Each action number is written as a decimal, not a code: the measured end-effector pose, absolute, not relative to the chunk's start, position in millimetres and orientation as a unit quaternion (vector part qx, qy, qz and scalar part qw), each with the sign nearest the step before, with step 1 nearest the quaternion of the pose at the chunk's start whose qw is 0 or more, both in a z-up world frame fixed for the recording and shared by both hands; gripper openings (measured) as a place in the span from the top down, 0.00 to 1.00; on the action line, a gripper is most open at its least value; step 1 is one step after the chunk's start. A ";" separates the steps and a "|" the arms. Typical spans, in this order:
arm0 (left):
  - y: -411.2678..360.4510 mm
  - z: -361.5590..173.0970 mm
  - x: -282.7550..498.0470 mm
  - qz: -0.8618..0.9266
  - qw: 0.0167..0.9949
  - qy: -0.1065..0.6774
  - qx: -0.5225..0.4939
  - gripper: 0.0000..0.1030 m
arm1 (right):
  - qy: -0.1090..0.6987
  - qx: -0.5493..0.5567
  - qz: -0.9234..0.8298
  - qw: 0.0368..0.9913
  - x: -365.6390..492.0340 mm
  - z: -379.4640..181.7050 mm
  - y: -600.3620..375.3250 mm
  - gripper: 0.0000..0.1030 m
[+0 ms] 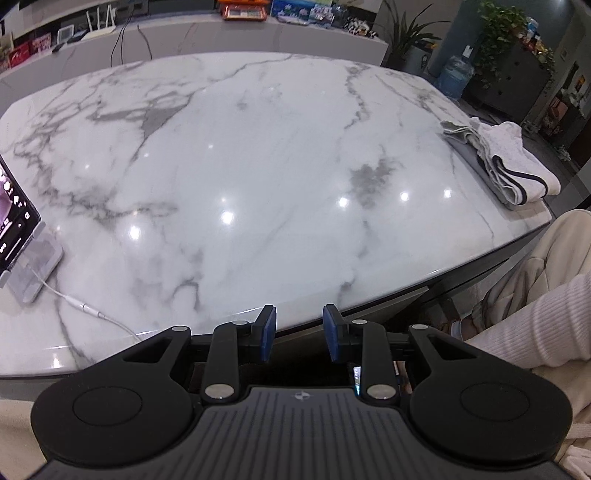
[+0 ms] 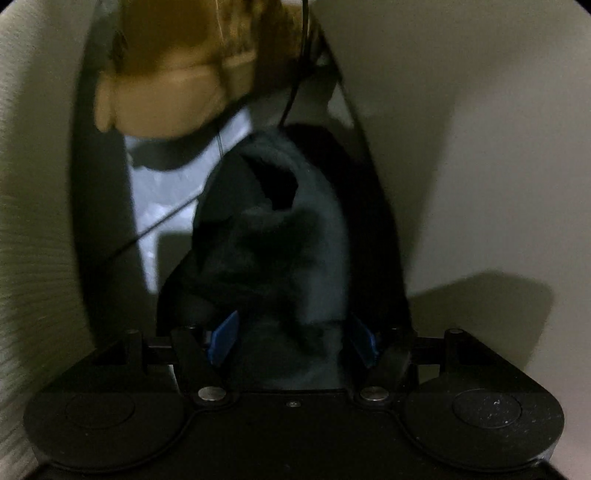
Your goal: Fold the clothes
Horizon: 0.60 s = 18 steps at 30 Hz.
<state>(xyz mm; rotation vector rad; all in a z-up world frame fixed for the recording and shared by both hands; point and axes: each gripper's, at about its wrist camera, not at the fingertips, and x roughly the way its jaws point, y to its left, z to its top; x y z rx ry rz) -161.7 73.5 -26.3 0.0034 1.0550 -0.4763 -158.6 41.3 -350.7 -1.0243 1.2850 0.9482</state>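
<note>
Left view, claw: my left claw [image 1: 299, 332] hangs over the near worktop [image 1: 258, 166] edge, jaws parted, nothing between them.
Left view, clothes: folded white pile [image 1: 506, 158] at the far right corner.
Left view, phone: phone [image 1: 14, 218] on a stand, far left.
Right view, claw: my right claw [image 2: 291, 341] points down, jaws apart around a dark garment [image 2: 288, 240]; whether the pads press it, I cannot tell.

A glossy marble table [image 1: 229, 155] reflects ceiling lights, with a grey counter [image 1: 229, 37] and potted plants [image 1: 502, 33] behind.
</note>
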 end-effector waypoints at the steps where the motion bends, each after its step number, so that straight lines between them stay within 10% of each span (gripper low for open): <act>1: 73.5 -26.9 -160.5 -0.224 0.836 0.500 0.002 0.74 | 0.550 -0.436 0.404 0.587 -155.7 -350.6 40.9 0.93; 18: 61.8 -15.6 -171.8 -0.232 0.851 0.470 0.037 0.74 | 0.398 -0.414 0.454 0.682 -165.5 -139.6 -16.9 0.99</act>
